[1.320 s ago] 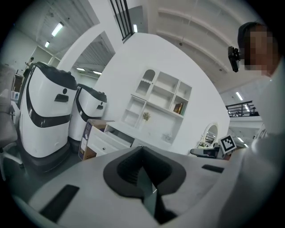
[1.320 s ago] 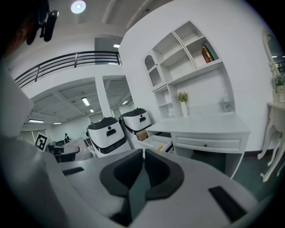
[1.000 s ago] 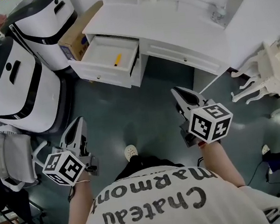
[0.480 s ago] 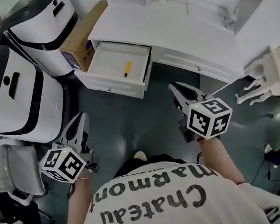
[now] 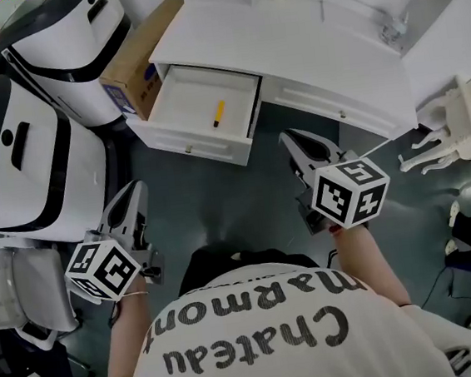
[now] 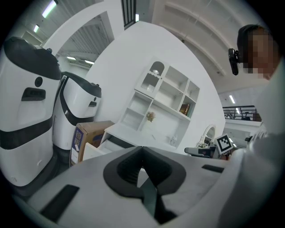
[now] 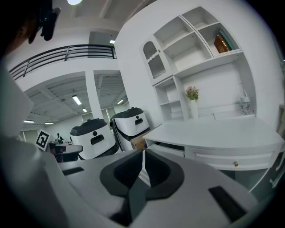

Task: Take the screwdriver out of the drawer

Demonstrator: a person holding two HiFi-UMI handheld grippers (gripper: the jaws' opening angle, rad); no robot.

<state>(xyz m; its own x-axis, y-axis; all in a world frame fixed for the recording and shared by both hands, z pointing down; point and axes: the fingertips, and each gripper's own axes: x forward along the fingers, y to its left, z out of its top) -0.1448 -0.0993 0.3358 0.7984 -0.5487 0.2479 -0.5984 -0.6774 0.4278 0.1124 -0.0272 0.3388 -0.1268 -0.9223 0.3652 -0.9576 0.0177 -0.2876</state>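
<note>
A yellow screwdriver [image 5: 218, 112] lies inside the open white drawer [image 5: 172, 125] of the white desk [image 5: 304, 46] in the head view. My right gripper [image 5: 287, 140] is held over the floor just in front of the desk, to the right of the drawer, its jaws shut and empty. Lower left, my left gripper [image 5: 134, 190] hangs over the floor, well short of the drawer, jaws shut with nothing in them. In the left gripper view the open drawer [image 6: 91, 150] shows ahead beside a cardboard box [image 6: 84, 136].
Two large white and black machines [image 5: 23, 155] stand at the left. A cardboard box [image 5: 132, 65] leans against the desk's left end. A white chair [image 5: 454, 123] stands at the right, and a grey chair [image 5: 16, 286] at the lower left. Shelves [image 7: 196, 67] rise above the desk.
The person has stepped toward the desk; the drawer and screwdriver sit closer to both grippers. Both grippers stay shut and empty.
</note>
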